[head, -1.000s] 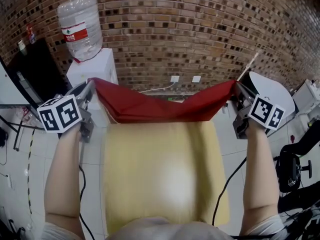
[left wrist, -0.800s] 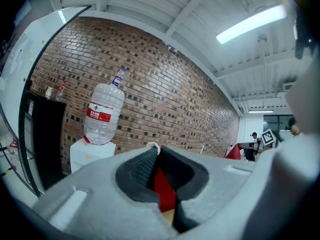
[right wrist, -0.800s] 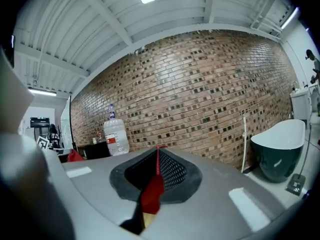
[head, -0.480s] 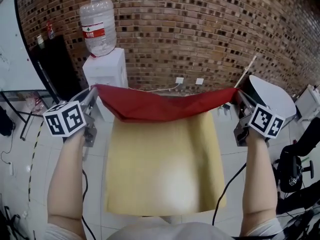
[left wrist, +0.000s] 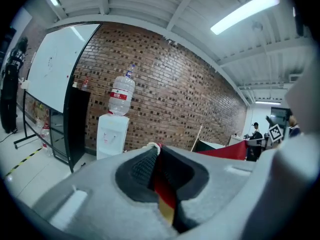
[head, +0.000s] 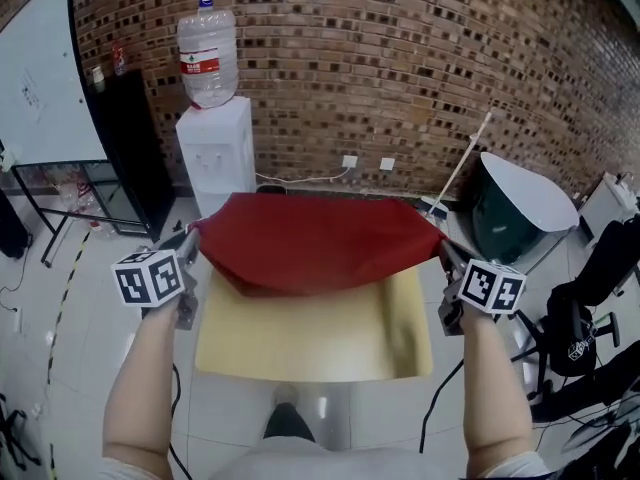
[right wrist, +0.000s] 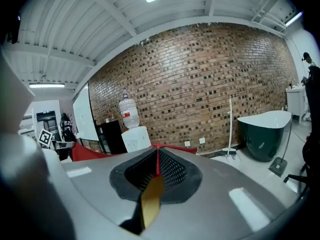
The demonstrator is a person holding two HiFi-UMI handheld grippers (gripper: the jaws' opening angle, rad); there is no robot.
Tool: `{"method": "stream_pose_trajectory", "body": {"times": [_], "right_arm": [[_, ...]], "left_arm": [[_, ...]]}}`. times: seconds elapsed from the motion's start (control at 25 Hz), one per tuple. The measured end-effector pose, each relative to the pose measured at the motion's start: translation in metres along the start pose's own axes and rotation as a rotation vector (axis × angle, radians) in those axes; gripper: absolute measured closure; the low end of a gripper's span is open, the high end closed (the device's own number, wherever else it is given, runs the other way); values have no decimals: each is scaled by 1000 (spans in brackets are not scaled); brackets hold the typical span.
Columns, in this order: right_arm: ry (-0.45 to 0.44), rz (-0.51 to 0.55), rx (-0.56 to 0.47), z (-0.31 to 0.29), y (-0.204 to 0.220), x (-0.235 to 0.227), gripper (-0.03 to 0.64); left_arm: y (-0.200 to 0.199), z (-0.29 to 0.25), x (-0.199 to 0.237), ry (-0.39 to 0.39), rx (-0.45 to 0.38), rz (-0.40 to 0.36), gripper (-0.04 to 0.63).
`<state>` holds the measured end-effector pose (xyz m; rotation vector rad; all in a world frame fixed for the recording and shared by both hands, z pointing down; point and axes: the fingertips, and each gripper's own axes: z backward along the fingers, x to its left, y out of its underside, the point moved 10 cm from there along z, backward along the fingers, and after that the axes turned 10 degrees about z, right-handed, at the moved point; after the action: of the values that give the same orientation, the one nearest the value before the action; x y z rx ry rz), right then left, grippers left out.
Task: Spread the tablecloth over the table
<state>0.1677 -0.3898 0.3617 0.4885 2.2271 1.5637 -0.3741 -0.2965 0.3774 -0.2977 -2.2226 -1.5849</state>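
The brick wall (head: 400,68) closes off the whole 12 o'clock side. The pale tiled floor (head: 70,308) lies open at 9 o'clock and at 6 o'clock near the person's feet. A whiteboard (head: 35,88) and a black cabinet (head: 130,138) stand at 10 o'clock, and a water dispenser (head: 215,153) at 11 o'clock stands near the cloth's far left corner. A green tub (head: 510,208) with a white lid sits at 2 o'clock, near the right claw, and an office chair (head: 575,328) crowds 4 o'clock.

The tablecloth (head: 315,243) is held up in the middle, stretched between the two claws. Its red face spreads toward 12 o'clock and sags in the centre. A yellow panel reaches back toward 6 o'clock, its right near corner curled.

The left claw (head: 190,240) is clamped together on the cloth's left corner, with red and yellow fabric pinched between the pads (left wrist: 142,166). The right claw (head: 441,245) is likewise closed on the right corner, a thin red edge and a yellow strip caught between its pads (right wrist: 170,169).
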Motion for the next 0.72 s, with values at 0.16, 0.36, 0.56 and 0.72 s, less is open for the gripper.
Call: {"method": "stream_pose_trajectory", "body": {"times": [0.16, 0.36, 0.56, 0.72], "right_arm": [[-18, -25, 39, 33, 44, 10, 609], [-6, -57, 91, 65, 88, 11, 609], [16, -73, 113, 92, 115, 3, 609], [14, -111, 126, 111, 135, -1, 609]], "left_arm": [[45, 32, -2, -24, 37, 32, 581], [89, 63, -8, -62, 79, 50, 581], [118, 86, -12, -89, 97, 65, 581], [138, 103, -18, -100, 101, 71, 582]]}}
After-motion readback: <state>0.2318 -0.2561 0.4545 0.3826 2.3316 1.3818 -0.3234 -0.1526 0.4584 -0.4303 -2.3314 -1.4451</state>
